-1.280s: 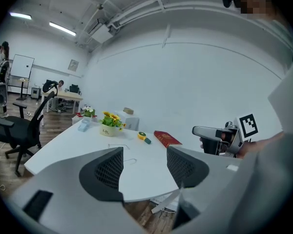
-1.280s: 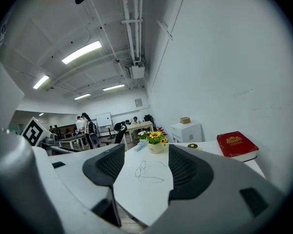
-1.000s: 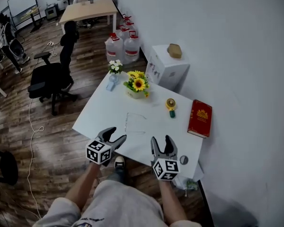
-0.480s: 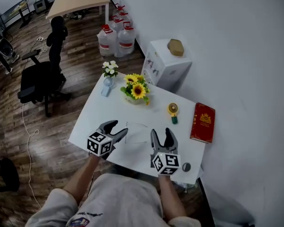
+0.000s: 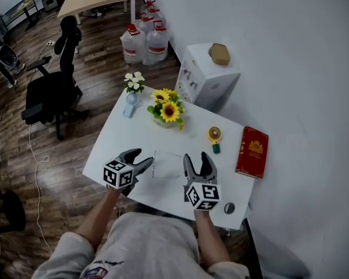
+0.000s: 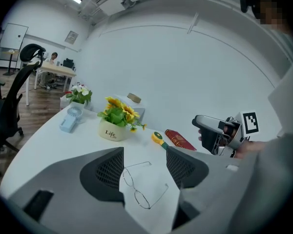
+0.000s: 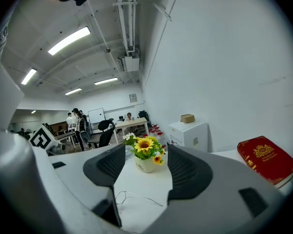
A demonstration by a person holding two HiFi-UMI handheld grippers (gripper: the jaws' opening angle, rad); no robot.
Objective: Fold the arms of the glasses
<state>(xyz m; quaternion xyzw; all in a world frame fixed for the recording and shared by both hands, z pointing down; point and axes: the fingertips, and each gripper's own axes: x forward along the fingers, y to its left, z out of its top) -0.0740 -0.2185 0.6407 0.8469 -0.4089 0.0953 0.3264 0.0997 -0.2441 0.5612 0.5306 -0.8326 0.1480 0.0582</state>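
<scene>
Thin wire-framed glasses [image 5: 164, 163] [image 6: 140, 185] [image 7: 132, 198] lie on the white table [image 5: 128, 133] with both arms spread out. My left gripper [image 5: 139, 160] [image 6: 144, 167] hovers open just left of them, and the glasses show between its jaws in the left gripper view. On their right my right gripper [image 5: 196, 163] [image 7: 140, 167] is open too, a little above the table, with nothing between its jaws. Neither gripper touches the glasses.
A sunflower pot [image 5: 167, 110] and a small blue fan [image 5: 129, 106] with white flowers stand at the table's far side. A yellow tape measure [image 5: 213, 136] and a red book [image 5: 253, 152] lie to the right. A small round grey thing [image 5: 229, 208] sits at the near right corner.
Both grippers have moved forward over the table and now flank the glasses. The head view has shifted. The glasses lie as before.
</scene>
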